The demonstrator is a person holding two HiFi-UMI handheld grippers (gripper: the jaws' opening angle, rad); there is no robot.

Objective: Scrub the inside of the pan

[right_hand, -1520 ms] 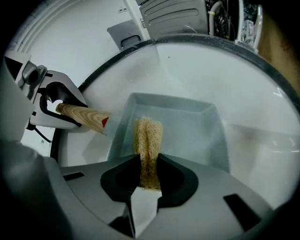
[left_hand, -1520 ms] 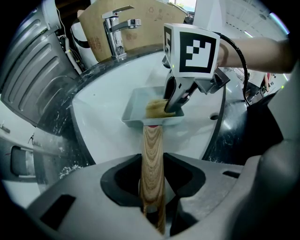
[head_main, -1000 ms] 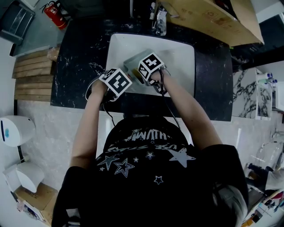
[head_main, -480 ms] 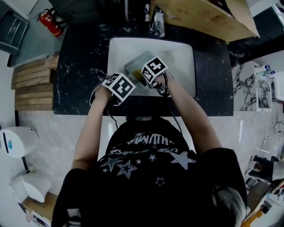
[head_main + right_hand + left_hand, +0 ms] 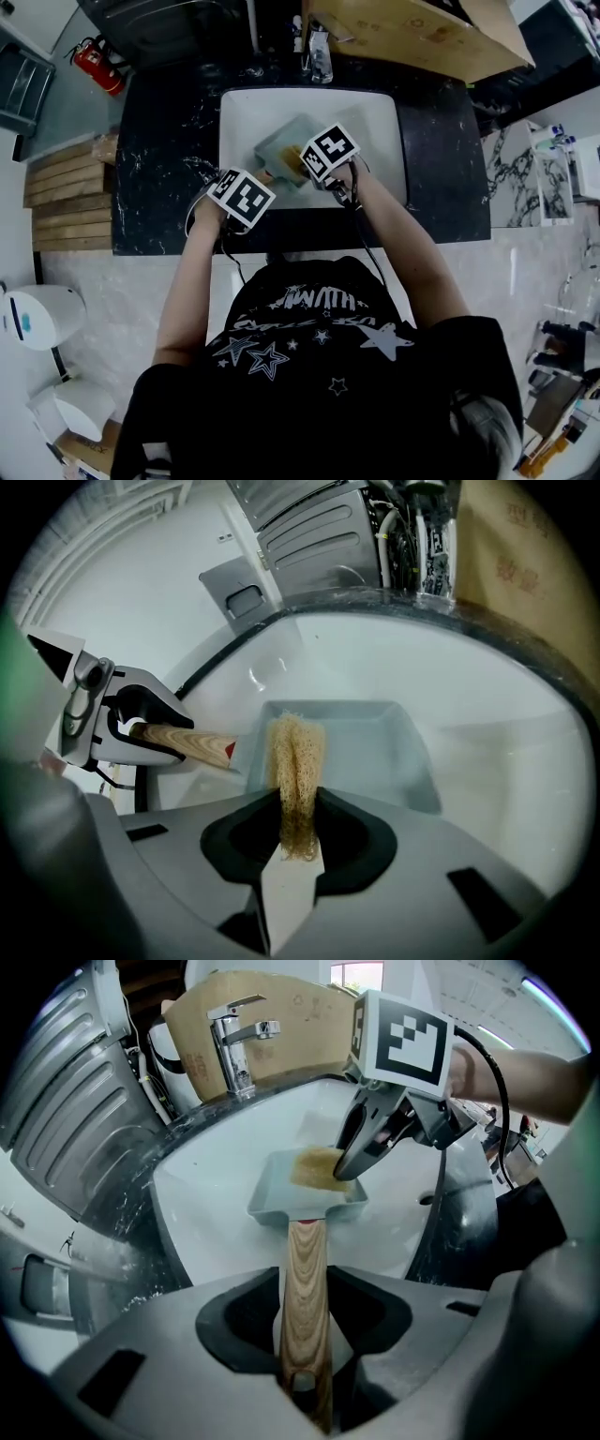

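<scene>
Setting: a person is standing at a white sink [image 5: 375,108] set into a dark marbled counter [image 5: 169,141], with a faucet [image 5: 234,1040] and a cardboard box [image 5: 291,1026] standing at the far side.
Task's thing: the pan [image 5: 291,1206], a shallow grey rectangular tray, is sitting inside the basin, near the person's edge of it.
Left gripper [image 5: 305,1335]: its jaws are clamping narrowly on the pan's wooden handle [image 5: 305,1269], which is running straight out between them to the pan.
Right gripper [image 5: 298,827]: its jaws are pinching a tan fibrous scrubber [image 5: 297,757], whose free end is sticking out past the fingertips.
Scrubber and pan: the free end is lying over the pan's floor at the handle-side end and appearing to touch it; firm contact cannot be confirmed.
Long axis: the pan is stretching from the handle away towards the faucet. Seen from the right gripper, the handle is entering from the left and the bare floor is lying ahead and to the right.
Nearer hand: the right one is working over the interior, while the left is staying back at the handle's end.
Coming move (judged): the scrubbing stroke is likely heading along that axis, towards the far wall.
Risk (judged): pushing hard may be levering the pan against the handle grip.
</scene>
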